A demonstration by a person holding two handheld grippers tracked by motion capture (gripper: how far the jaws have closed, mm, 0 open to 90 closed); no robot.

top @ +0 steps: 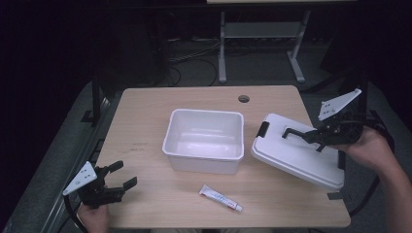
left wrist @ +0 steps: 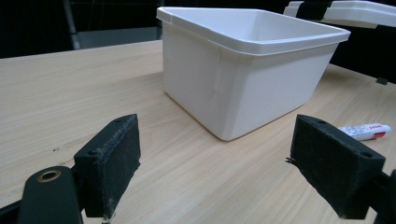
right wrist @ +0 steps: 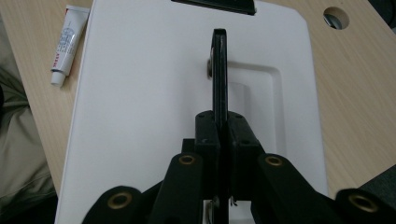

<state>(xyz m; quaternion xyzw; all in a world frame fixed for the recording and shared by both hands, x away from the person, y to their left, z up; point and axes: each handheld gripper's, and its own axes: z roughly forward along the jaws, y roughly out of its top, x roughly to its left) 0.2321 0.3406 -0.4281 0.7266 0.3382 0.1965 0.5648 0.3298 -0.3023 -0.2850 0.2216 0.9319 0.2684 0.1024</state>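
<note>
High view showed the right gripper [top: 318, 136] clamped on the lid's black handle [right wrist: 219, 70], right of the white bin [top: 204, 141]; left gripper [top: 116, 182] jaws apart. Next, probably, lid [top: 291, 155] onto bin.

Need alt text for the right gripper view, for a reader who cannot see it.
The right gripper is shut on the black handle of a white lid, seen from above. Beyond the lid's left edge, a small tube lies on the wooden table; a round hole shows at top right.

Glossy plastic lid [top: 296, 154], wood-grain table [top: 145, 136]
</note>
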